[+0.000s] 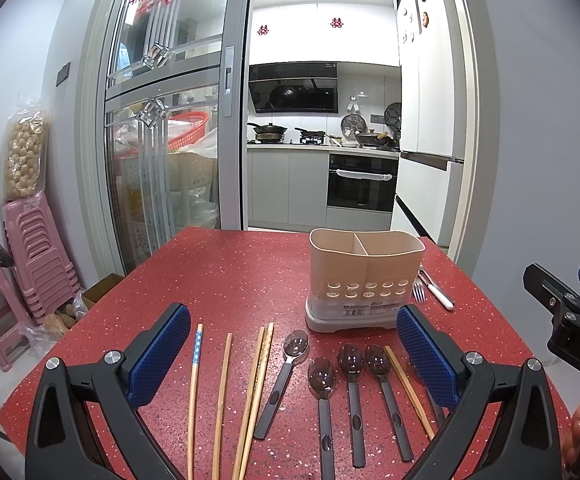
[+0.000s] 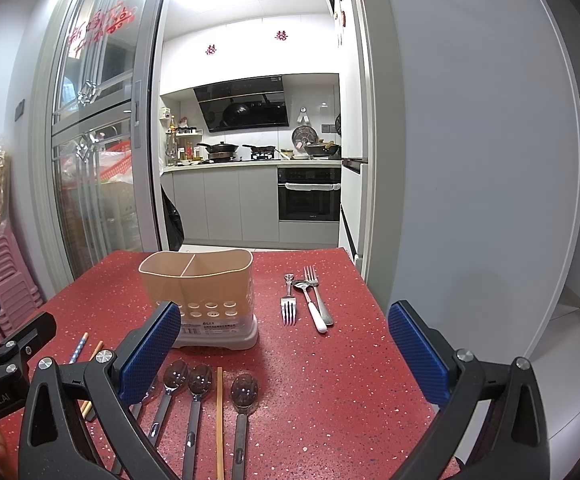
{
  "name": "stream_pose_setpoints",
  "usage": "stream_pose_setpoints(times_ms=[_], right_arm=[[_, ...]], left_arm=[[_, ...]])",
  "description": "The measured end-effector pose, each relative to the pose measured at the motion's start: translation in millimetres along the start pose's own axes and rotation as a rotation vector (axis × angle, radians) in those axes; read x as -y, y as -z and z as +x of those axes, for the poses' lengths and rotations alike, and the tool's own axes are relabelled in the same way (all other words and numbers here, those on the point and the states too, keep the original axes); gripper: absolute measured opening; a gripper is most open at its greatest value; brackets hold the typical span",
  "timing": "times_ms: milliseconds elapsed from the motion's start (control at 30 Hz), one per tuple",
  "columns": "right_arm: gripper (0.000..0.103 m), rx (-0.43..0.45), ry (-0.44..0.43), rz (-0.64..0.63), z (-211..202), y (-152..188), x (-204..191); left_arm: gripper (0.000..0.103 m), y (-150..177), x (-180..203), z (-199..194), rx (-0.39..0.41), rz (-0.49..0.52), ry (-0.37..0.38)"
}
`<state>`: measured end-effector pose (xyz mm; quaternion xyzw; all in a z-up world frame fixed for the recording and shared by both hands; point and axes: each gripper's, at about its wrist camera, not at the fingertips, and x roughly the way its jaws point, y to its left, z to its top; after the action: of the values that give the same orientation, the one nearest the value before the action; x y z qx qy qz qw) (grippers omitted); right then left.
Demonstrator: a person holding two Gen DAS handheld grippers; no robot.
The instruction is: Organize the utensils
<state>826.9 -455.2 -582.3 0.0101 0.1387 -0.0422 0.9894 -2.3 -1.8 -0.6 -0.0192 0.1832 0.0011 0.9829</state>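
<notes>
My left gripper wide, empty; spoons and chopsticks at 6 beneath it, holder at 1. Right gripper wide, empty; forks at 12.

holder mid-table | spoons, chopsticks before it | forks to its right

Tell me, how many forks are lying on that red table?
2. One fork lies right of the beige holder, tines toward the camera. The other fork lies just right of the white-handled spoon, tines pointing away. None seems hidden.
</notes>
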Motion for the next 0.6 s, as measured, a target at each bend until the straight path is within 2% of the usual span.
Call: stream_pose_setpoints(times_ms=[600], right_arm=[[0.103,-0.005,-0.005,0.000,-0.7,1.2,-2.0]], left_arm=[[0.103,0.1,1.4,3.3,-0.011,0.003,0.001]])
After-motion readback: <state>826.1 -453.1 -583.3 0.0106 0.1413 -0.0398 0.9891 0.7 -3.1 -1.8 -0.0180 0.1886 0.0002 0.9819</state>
